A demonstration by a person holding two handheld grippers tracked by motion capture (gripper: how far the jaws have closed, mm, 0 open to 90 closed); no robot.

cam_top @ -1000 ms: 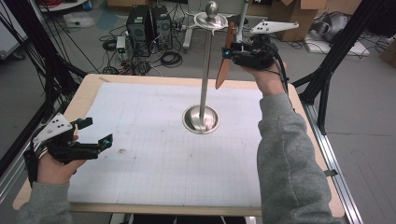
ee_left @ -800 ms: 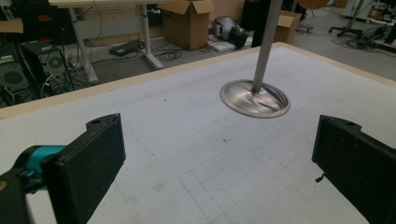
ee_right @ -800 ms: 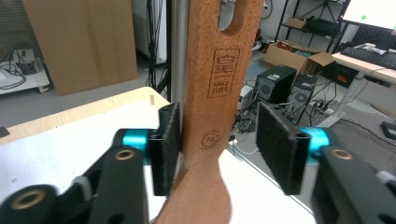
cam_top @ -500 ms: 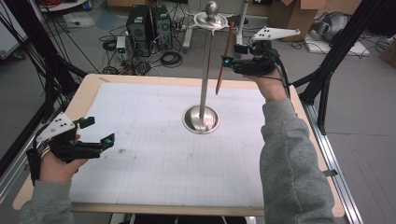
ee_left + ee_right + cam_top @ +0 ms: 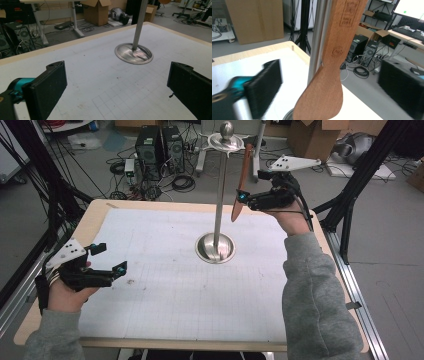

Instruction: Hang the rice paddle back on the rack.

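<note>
Hanging from the stand's (image 5: 220, 195) top hook, the wooden spatula (image 5: 241, 181) sits between your right gripper's (image 5: 244, 199) just-opened, wide jaws; pull back crooked and a pad knocks it off.

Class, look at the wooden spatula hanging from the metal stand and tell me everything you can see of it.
The wooden spatula is reddish-brown, with a long flat handle that widens into a rounded blade at the bottom. Marks are stamped into the handle. It hangs nearly upright from a hook at the top of the metal stand, close beside the pole, blade clear of the table. The right gripper has just been opening; its jaws stand apart on either side of the blade, not pressing it.
</note>
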